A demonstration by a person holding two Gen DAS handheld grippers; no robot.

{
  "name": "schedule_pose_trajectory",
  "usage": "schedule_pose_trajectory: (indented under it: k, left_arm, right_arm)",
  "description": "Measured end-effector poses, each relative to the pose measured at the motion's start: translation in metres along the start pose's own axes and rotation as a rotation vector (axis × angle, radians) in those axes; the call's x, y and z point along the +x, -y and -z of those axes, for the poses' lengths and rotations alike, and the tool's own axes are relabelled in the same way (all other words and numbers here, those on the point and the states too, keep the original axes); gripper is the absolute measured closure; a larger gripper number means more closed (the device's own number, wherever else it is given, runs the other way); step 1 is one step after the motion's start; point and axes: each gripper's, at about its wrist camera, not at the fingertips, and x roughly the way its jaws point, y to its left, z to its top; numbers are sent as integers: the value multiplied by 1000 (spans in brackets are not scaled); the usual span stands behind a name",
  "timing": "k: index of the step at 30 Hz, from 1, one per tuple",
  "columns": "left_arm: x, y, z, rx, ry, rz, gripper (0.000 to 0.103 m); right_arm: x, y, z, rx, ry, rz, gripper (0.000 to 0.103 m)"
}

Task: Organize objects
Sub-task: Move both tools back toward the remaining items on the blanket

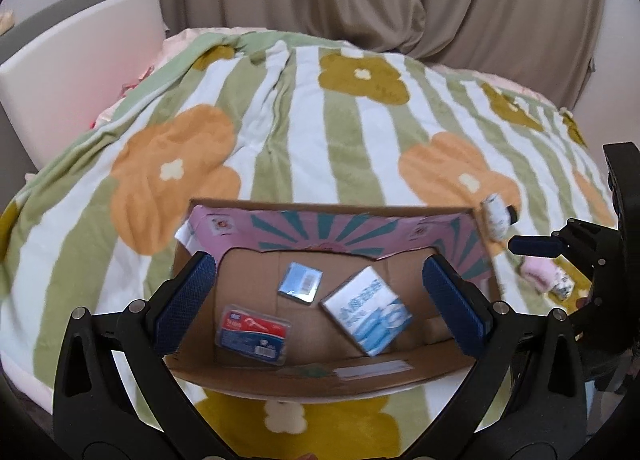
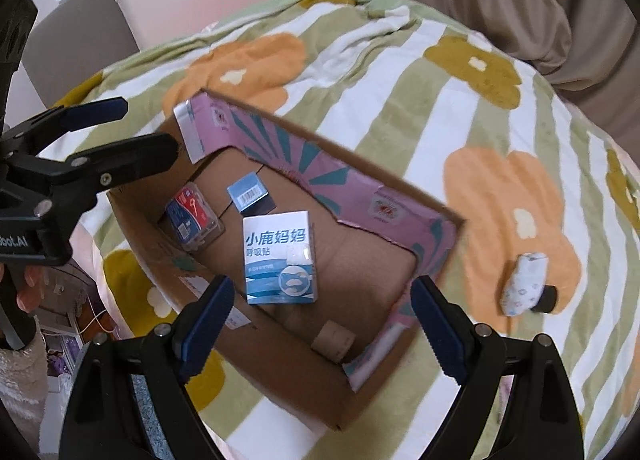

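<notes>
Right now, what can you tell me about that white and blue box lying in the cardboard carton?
The white and blue box is a small flat cardboard packet, white at the top with blue Chinese lettering, blue stripes and a round cloud picture lower down. It looks closed and lies flat, face up, on the brown floor of the open carton, near the middle. Nothing grips it, and the smaller packets beside it lie apart from it.

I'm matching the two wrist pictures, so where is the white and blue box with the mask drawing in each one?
Left wrist view: white and blue box lies right of centre on the carton floor, tilted.
Right wrist view: same box lies mid-carton, printed face up.
Shared landmark: the small blue barcode packet just beyond it.
</notes>
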Motion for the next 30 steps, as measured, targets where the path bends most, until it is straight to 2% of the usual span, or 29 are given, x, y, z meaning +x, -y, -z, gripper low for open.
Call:
schedule_pose_trajectory:
  k: [9,19,30]
  left_arm:
    - [-29,46,-15,20,74,55,0]
    - [-39,125,-27,87,111,120,0]
    - [-11,195,-27,155,94,154,0]
  right_arm:
    - [-61,40,12,43,57,66,15]
    - [-114,92,46,77,91,149,15]
    - [-125,135,85,98,93,189,15]
